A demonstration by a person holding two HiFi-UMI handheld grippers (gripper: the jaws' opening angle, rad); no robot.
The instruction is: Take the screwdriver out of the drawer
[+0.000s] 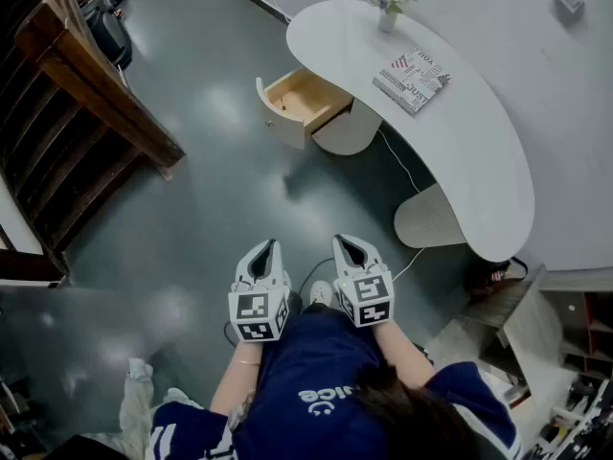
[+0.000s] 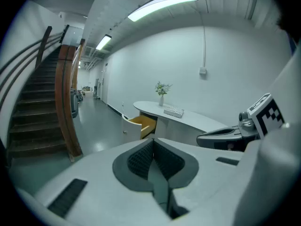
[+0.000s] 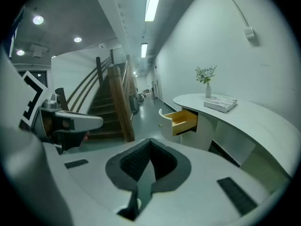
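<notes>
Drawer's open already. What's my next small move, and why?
Probably step toward the open drawer under the white desk: both the left gripper and right gripper are shut, empty and held close to your body, well short of it, and no screwdriver shows from here.

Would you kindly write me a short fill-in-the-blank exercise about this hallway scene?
1. The drawer under the desk stands ___.
2. The left gripper and the right gripper both have their jaws ___.
3. The staircase lies on the person's ___ side.
Missing words: open; shut; left.
</notes>
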